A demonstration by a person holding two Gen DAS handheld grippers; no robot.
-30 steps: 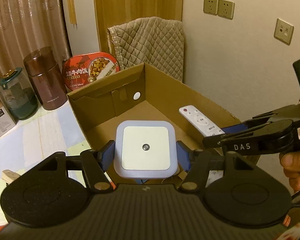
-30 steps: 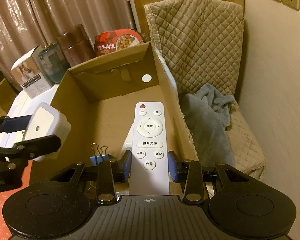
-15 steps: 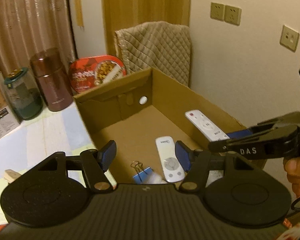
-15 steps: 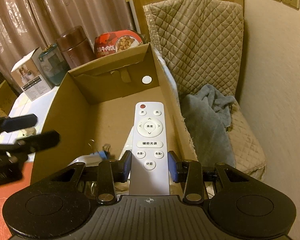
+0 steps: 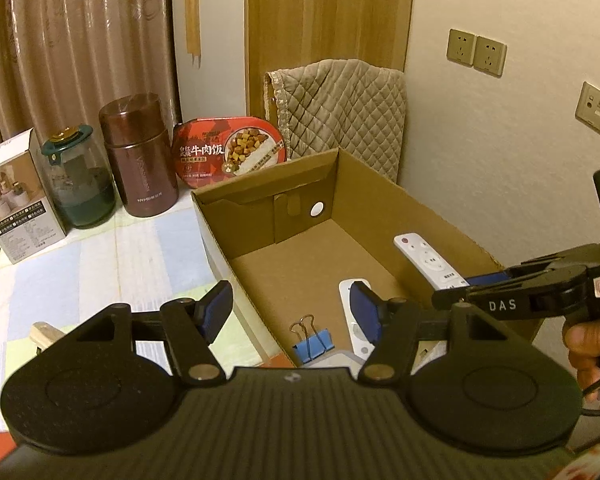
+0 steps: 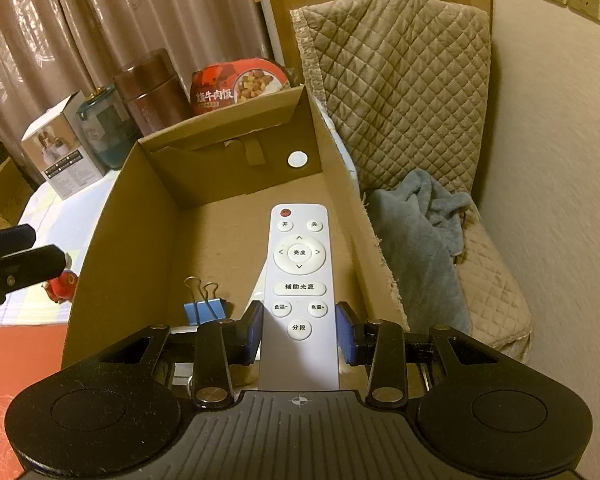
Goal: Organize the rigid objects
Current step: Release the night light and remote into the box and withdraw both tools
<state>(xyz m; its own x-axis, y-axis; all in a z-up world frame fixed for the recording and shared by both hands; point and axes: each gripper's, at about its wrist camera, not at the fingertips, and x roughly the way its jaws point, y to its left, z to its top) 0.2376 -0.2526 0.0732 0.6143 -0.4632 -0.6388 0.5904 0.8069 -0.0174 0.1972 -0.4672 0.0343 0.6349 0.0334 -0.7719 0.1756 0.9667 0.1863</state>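
Step in hand: setting the white remote (image 6: 299,280) down inside the cardboard box (image 6: 112,248).
Right hand-held gripper (image 6: 299,330): clamped on the remote's lower end, holding it over the box floor, near the wall at 3 o'clock.
Left hand-held gripper (image 5: 290,312): jaws apart, empty, at the box's 9 o'clock rim.
Already in the box: blue binder clip (image 6: 204,309) and a second remote (image 5: 356,320).
To do it well: lower the remote flat beside the wall, clear of the clip, then release.
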